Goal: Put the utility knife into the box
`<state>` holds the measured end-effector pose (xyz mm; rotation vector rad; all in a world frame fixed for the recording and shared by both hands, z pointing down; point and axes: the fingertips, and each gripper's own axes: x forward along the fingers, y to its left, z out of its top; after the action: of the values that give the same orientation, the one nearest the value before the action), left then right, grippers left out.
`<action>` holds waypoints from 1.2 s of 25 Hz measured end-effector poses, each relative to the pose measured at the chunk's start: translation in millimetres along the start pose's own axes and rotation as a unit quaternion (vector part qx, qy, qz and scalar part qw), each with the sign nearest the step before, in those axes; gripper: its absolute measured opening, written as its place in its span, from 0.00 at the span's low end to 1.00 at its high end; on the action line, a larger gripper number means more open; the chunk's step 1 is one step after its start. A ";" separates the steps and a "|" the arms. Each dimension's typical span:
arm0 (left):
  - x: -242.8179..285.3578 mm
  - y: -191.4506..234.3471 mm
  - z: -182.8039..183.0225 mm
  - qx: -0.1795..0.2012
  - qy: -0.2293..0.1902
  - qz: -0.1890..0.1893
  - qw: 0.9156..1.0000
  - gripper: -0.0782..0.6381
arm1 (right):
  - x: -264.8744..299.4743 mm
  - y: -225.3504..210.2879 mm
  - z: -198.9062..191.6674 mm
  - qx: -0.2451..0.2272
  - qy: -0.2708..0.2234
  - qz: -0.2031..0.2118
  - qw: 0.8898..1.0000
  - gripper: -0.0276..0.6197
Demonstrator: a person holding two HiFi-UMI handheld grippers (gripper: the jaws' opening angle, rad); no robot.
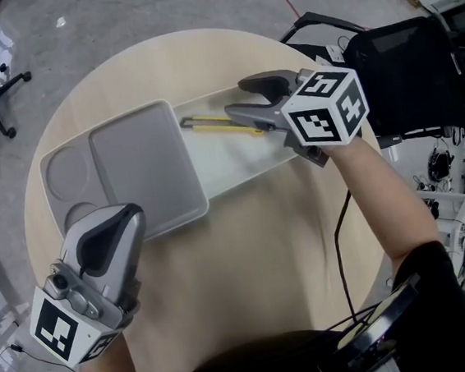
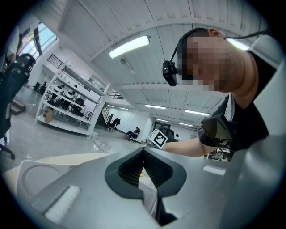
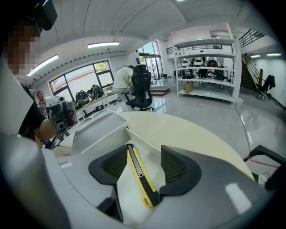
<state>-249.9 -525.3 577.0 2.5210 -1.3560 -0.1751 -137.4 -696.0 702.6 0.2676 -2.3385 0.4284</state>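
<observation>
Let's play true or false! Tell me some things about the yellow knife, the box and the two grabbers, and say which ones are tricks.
1. The knife lies inside the white box. True.
2. The right gripper is squeezing the knife. False: its fingers stand apart, and the knife lies loose between them.
3. The left gripper has its fingers wide open. False: they are closed together with nothing in them.
4. The table is round. True.
</observation>
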 end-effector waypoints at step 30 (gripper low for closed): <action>-36.5 -83.0 111.8 0.022 -0.037 0.018 0.999 0.11 | -160.2 100.5 60.8 -0.013 -0.109 -0.007 0.994 0.07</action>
<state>-229.9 -471.7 444.9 2.5484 -1.4462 -0.2353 -93.2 -615.5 526.5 0.3333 -2.5522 0.3766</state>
